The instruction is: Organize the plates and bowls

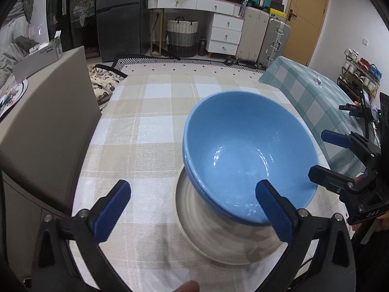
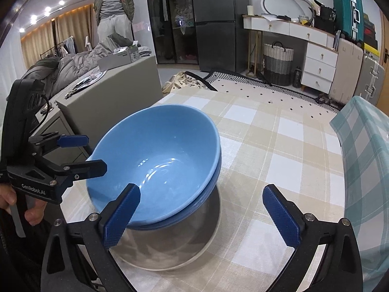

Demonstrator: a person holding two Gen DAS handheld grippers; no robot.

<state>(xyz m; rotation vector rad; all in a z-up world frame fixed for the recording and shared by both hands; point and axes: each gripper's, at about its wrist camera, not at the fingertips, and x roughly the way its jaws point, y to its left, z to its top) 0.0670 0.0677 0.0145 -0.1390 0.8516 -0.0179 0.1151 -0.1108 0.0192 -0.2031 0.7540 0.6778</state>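
Note:
Two light-blue bowls (image 1: 243, 150) (image 2: 155, 160) sit nested one inside the other on a pale plate (image 1: 199, 223) (image 2: 170, 243) on the checked tablecloth. My left gripper (image 1: 193, 211) (image 2: 85, 153) is open on the stack's left side, with nothing pressed between its blue pads; its right pad stands in front of the bowl's near rim. My right gripper (image 2: 201, 216) (image 1: 328, 158) is open too, on the stack's right side. Its left pad overlaps the bowls' near rim in its own view, and I see no grip.
The beige checked tablecloth (image 1: 158, 126) stretches away beyond the stack. A grey cabinet (image 1: 48, 121) stands close on the left and a teal checked cover (image 1: 304, 85) on the right. A person (image 2: 114, 7) stands far back by the dark wardrobe.

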